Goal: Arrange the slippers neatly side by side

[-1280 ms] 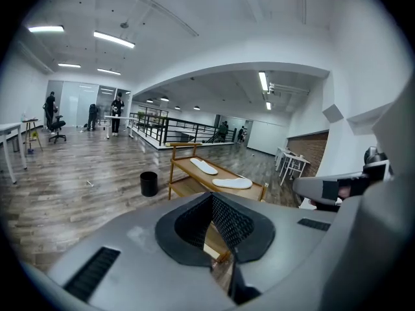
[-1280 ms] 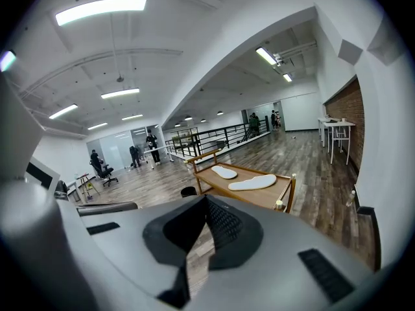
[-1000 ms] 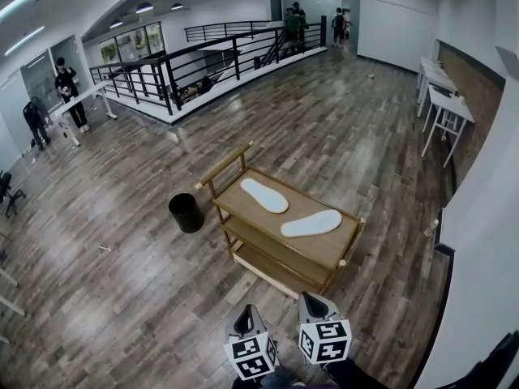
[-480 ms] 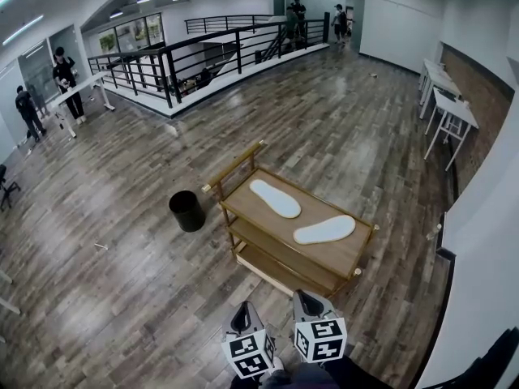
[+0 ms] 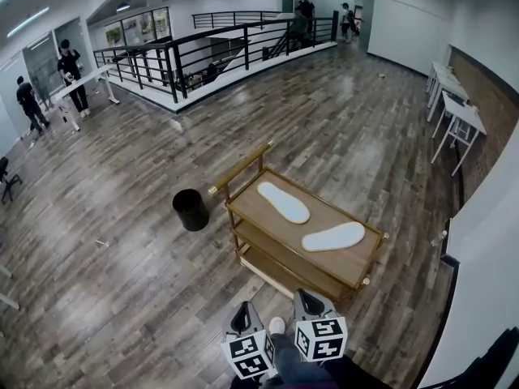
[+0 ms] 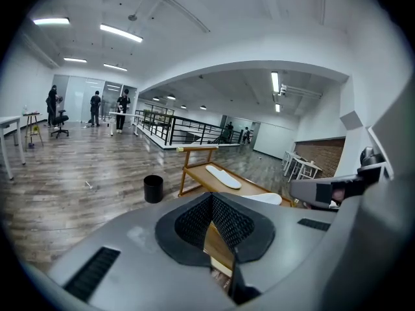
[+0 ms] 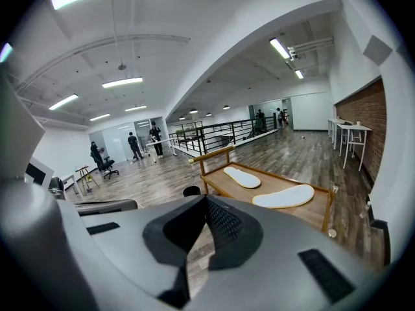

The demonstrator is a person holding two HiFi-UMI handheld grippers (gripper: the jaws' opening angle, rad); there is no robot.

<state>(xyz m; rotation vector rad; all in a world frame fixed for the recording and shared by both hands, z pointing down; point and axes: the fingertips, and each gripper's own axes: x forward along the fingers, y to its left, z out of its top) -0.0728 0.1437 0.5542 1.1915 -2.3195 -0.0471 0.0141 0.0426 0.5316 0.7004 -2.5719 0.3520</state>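
Two flat white slippers lie angled apart on the cart; left gripper and right gripper closed

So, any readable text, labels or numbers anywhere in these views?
None readable anywhere.
The black-and-white squares on the left gripper and right gripper are marker patterns, not letters.
The left slipper, right slipper, wooden cart and black bin show no print.
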